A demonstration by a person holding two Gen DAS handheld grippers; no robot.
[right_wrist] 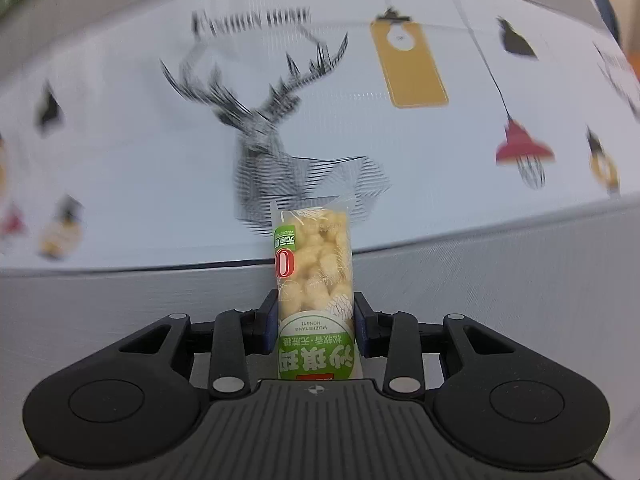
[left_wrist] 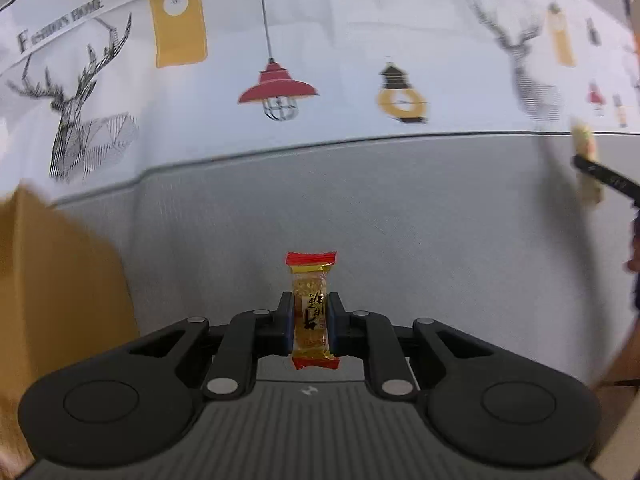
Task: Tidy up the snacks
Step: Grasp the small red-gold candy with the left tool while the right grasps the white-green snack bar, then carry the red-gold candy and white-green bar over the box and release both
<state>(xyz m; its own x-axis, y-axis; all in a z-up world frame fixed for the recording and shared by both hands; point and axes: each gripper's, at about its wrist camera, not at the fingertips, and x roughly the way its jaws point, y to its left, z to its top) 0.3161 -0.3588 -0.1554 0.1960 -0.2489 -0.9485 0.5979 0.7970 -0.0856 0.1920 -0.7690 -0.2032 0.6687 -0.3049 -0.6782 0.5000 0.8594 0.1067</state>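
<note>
**Two handheld grippers, each clamped on a wrapped snack above a printed tablecloth**

The left gripper (left_wrist: 311,320) is narrowed onto a small gold-and-red candy bar (left_wrist: 311,312). Its two black fingers, faced with blue pads (left_wrist: 289,326), press the bar's long sides at about its middle. The bar stands upright between them, one red crimped end pointing away from the camera and the other toward it, with dark lettering on the gold wrapper.

Beyond the bar lies a grey cloth surface (left_wrist: 360,208). Farther off it meets a white tablecloth (left_wrist: 320,40) printed with a line-drawn deer head, hanging lamps in red, yellow and black, and a line of lettering. At the near left a tan cardboard box (left_wrist: 60,280) fills the edge of the view, blurred. At the far right the other gripper's black finger (left_wrist: 604,176) shows, with a pale snack blurred beside it.

The right gripper (right_wrist: 316,322) is closed on a longer pale puffed-rice snack pack (right_wrist: 314,264). Blue pads (right_wrist: 272,320) press both sides of its lower half. The pack stands upright along the fingers. Its clear upper part shows cream-coloured lumps, a green strip runs down its left edge with a red-and-white oval mark, and its near end is green with white characters, read upside down from here.

Behind the pack, the same grey surface (right_wrist: 500,300) gives way to the white printed cloth (right_wrist: 120,140). A large deer head sits just beyond the pack's top, a yellow lamp tag to the far right of it, and a red lamp farther right. The prints are smeared with blur.
</note>
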